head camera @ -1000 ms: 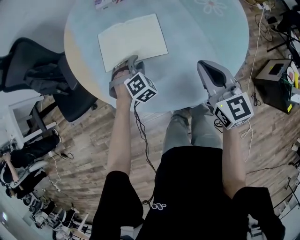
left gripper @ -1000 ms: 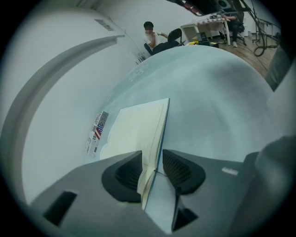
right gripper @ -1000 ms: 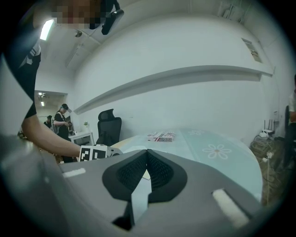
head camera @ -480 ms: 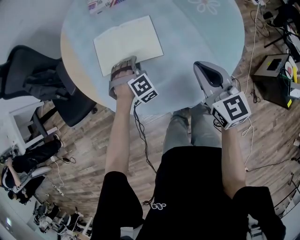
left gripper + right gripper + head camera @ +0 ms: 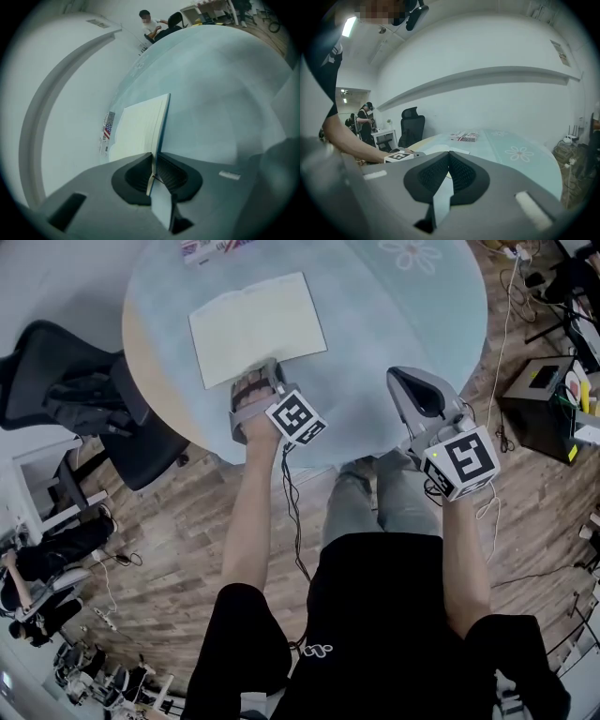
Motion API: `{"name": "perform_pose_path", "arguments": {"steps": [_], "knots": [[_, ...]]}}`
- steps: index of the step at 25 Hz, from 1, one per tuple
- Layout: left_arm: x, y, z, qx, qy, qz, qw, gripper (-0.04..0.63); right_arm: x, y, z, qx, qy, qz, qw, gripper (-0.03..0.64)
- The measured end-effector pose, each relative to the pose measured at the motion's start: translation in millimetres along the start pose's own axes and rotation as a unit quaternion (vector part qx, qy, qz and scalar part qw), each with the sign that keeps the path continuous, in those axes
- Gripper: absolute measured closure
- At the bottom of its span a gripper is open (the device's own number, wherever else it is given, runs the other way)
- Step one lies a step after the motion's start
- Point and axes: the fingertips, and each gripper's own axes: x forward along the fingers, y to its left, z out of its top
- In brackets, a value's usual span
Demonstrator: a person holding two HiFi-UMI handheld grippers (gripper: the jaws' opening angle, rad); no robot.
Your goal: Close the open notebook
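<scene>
Quick status from my end: the open cream-paged notebook (image 5: 258, 320) lies flat on the round pale-blue surface (image 5: 403, 324), on its left part with the two halves side by side, and I've brought the left tongs (image 5: 261, 371) down onto its near edge. They're closing right now. In the left gripper view the pads (image 5: 171, 177) sit either side of a thin slice of that edge, cream paper on one face and a darker strip on the other, so I'd call it a pinch on the notebook. I can't tell whether that's just the cover or a bunch of leaves as well. Why come in there, tilted downward? My guess is that a flat book offers nothing to grab except a lip at its border, and once that's pinched one half can be swung over the fold onto the other. The right tongs (image 5: 405, 381) are pressed together with nothing in them, hanging over the near rim of the surface and well apart from the notebook. I reckon they're parked there so the flip has clear room, and they could pin the other half if the whole book drags. A flat flag-printed box (image 5: 211, 247) sits at the far rim near the notebook's far corner, so I'd avoid shoving the book that way. Both halves lie open, so no closing yet.
</scene>
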Motion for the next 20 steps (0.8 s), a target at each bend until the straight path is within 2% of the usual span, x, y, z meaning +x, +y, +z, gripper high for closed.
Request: {"name": "perform_pose_path", "arguments": {"steps": [3, 5, 9, 11, 13, 14, 15, 18, 20], "knots": [[-5, 5, 0, -0.057, -0.02, 0.006, 0.9981, 0.561, 2, 3, 1, -0.004, 0.003, 0.006, 1.0, 0.604], [-12, 14, 0, -0.117, -0.039, 0.019, 0.9921, 0.565, 5, 8, 0, -0.004, 0.005, 0.013, 1.0, 0.603], [-27, 33, -6, -0.256, -0.068, 0.035, 0.9637, 0.568, 11, 26, 0, -0.01, 0.01, 0.035, 0.999, 0.604], [-34, 40, -8, -0.318, -0.081, 0.029, 0.944, 0.569, 12, 32, 1, -0.013, 0.011, 0.042, 0.999, 0.604], [-37, 46, -11, -0.393, -0.1, 0.015, 0.9139, 0.569, 15, 37, 2, -0.016, 0.012, 0.047, 0.999, 0.604], [-38, 49, -14, -0.436, -0.111, 0.006, 0.893, 0.569, 17, 40, 3, -0.019, 0.012, 0.049, 0.999, 0.604], [-39, 52, -17, -0.482, -0.122, -0.006, 0.8676, 0.568, 19, 42, 5, -0.021, 0.012, 0.052, 0.998, 0.604], [-41, 58, -33, -0.607, -0.143, -0.038, 0.7808, 0.568, 24, 52, 9, -0.027, 0.012, 0.061, 0.998, 0.604], [-39, 54, -44, -0.662, -0.145, -0.052, 0.7332, 0.574, 26, 56, 11, -0.03, 0.013, 0.064, 0.997, 0.604]]}}
